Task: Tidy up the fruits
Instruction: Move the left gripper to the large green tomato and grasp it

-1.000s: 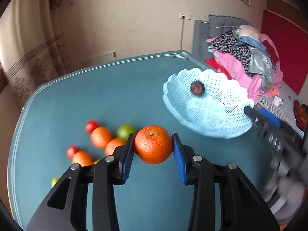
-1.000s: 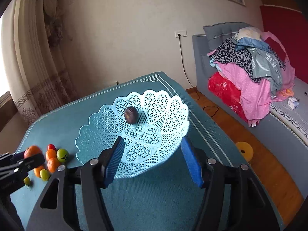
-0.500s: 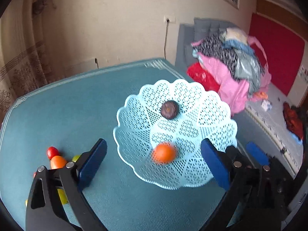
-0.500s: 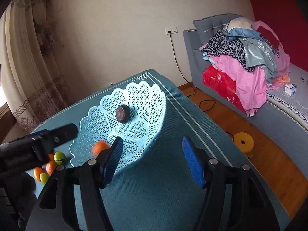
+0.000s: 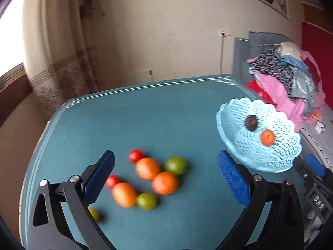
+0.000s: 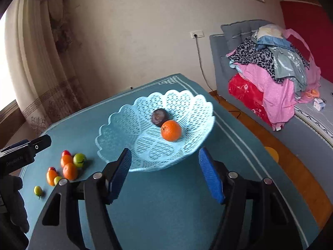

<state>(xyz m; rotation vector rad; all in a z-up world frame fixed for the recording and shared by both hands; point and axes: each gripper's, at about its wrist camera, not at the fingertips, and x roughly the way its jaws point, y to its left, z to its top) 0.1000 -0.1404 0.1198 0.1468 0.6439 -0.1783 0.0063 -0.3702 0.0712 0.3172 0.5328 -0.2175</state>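
On the teal desk [image 5: 170, 120], right side in the left wrist view, light-blue lattice basket [image 5: 237, 145] sits tilted; inside it one orange [image 5: 267, 137] and one dark round fruit [image 5: 251, 123], close together. Right wrist view shows the same basket [image 6: 124, 120] with the orange [image 6: 171, 130] just in front of the dark fruit [image 6: 159, 116], the two touching or nearly so.

Left hand-held gripper [image 5: 166, 177] released: jaws spread wide, nothing between the blue pads, having just opened over the last second. It hangs above the loose fruit cluster on the desk: three orange fruits [image 5: 147, 168], two red ones [image 5: 136, 155], two green ones [image 5: 176, 165], and a small yellow-green one [image 5: 94, 214] partly hidden behind the left finger. Cluster is blurry. It lies well apart from the basket.

Right hand-held gripper [image 6: 164, 177] also released: jaws about half spread and just been widening, nothing pinched. The near rim of the basket sits between and just beyond the fingertips; whether the pads touch it cannot be told, looks clear.

Gloved hand [image 6: 14, 204] at the left edge of the right wrist view. Pile of clothes [image 6: 276, 83] on a bed beyond the desk.
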